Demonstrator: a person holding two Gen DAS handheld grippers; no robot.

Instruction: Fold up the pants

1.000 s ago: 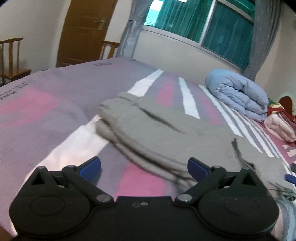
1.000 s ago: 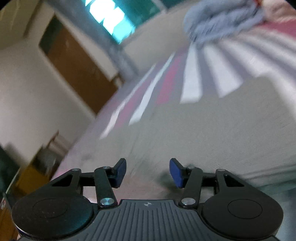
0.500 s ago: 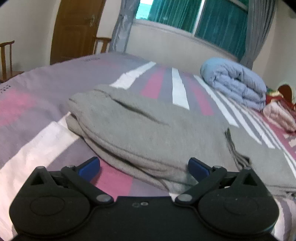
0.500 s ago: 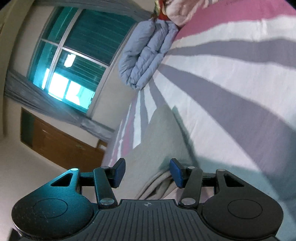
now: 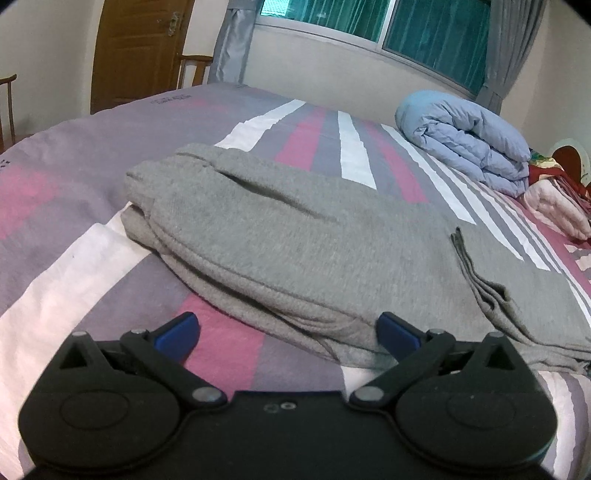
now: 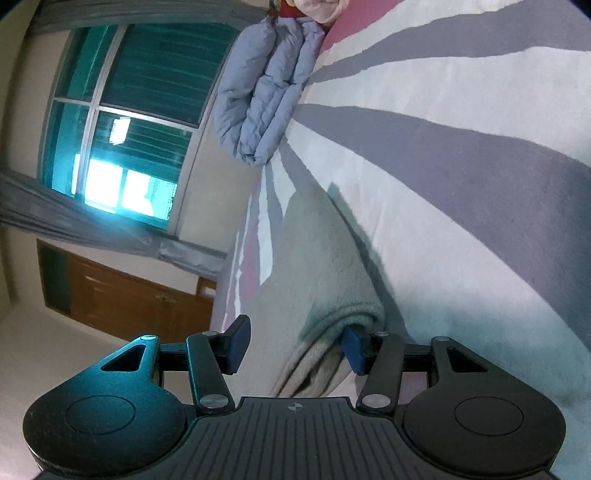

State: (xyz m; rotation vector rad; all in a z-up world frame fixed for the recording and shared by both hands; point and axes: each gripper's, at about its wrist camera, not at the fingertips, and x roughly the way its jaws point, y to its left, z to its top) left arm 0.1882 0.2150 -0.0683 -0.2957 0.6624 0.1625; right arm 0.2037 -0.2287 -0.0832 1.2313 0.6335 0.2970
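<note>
Grey pants (image 5: 295, 243) lie folded in layers on the striped bedspread (image 5: 74, 280), with the folded-over part on the left and a single layer running right. My left gripper (image 5: 288, 332) is open, just in front of the near folded edge, with its right fingertip (image 5: 397, 334) at the fabric. In the right wrist view the camera is rolled sideways. My right gripper (image 6: 295, 345) is open and straddles the folded end of the pants (image 6: 314, 266), with one fingertip (image 6: 352, 350) under the fold's edge.
A rolled light-blue duvet (image 5: 469, 140) lies at the far right of the bed, with pink and red bedding (image 5: 557, 199) beside it. A window with grey curtains (image 5: 373, 22), a wooden door (image 5: 136, 48) and chairs (image 5: 194, 70) stand beyond the bed.
The left gripper has moved closer to the near edge of the pants. The right gripper has rolled sideways and come in at the folded end, sliding one finger under the fold.
</note>
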